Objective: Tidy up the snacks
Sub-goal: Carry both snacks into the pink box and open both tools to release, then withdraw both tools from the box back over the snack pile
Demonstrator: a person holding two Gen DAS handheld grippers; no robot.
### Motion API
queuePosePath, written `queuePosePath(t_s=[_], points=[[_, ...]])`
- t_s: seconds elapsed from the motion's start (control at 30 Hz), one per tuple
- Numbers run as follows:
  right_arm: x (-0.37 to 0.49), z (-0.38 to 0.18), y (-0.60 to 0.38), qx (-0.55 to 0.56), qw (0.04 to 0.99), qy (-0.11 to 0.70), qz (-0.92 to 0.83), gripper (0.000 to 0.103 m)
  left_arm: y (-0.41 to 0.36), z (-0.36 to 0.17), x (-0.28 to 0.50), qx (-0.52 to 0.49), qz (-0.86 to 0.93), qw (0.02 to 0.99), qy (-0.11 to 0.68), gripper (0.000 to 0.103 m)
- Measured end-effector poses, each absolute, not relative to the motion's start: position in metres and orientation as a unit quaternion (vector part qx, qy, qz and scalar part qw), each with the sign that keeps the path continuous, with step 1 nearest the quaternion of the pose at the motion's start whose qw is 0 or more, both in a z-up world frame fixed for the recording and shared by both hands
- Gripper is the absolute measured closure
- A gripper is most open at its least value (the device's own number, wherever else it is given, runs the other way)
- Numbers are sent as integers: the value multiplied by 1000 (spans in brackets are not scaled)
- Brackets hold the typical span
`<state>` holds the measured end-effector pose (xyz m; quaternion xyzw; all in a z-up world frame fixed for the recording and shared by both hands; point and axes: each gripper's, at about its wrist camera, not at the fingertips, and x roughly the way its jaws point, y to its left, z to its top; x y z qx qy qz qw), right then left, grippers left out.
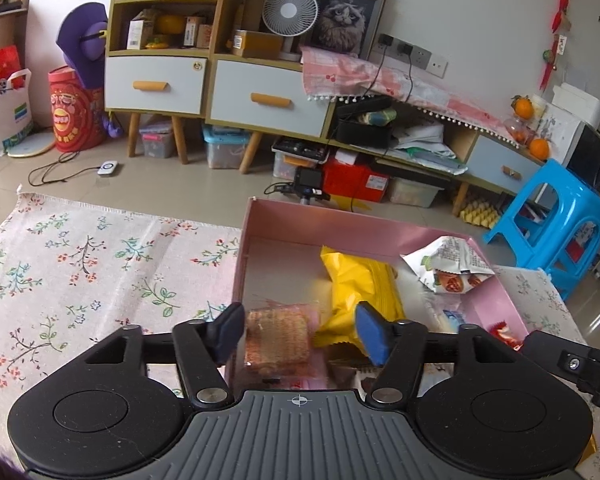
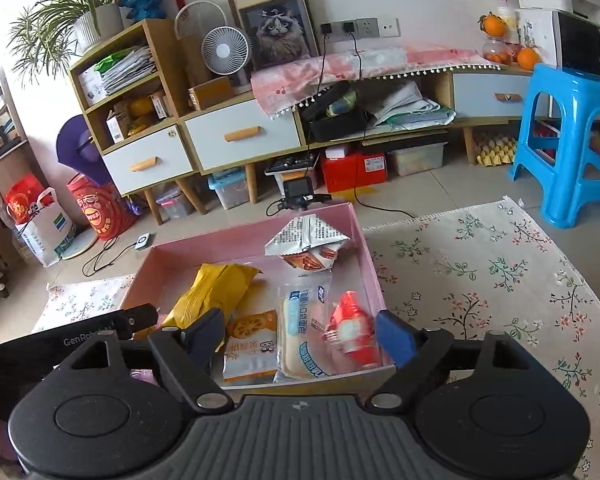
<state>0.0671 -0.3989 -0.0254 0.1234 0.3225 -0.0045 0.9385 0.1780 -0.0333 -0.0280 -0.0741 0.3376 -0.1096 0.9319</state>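
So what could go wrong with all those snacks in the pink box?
The silver packet leans against the pink box's far wall, so a nudge might tip it over. The red snack sits right by the open right claw, which could knock it. The left claw, also open, might squash the brown cracker pack if it shuts hard.

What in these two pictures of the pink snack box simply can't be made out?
- Left wrist view: the pink box's near end is hidden by the left gripper.
- Left wrist view: the brown snack is blurred; its label is unreadable.
- Right wrist view: the white bread packet runs behind the right gripper.
- Both views: print on the silver packet is too small.
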Motion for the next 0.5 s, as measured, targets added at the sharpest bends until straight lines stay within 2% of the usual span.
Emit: queuePosePath(t_s=[0.03,0.1,0.5], points=[[67,-26,-399,123,938,323,-5,27,-35,-27,177,-72,-110,932,337,29],[65,-26,-399,121,938,324,-7,26,-38,-24,174,-62,-106,935,332,24],[44,-16,-405,129,939,318,-10,21,-39,-9,150,-40,-117,933,339,17]])
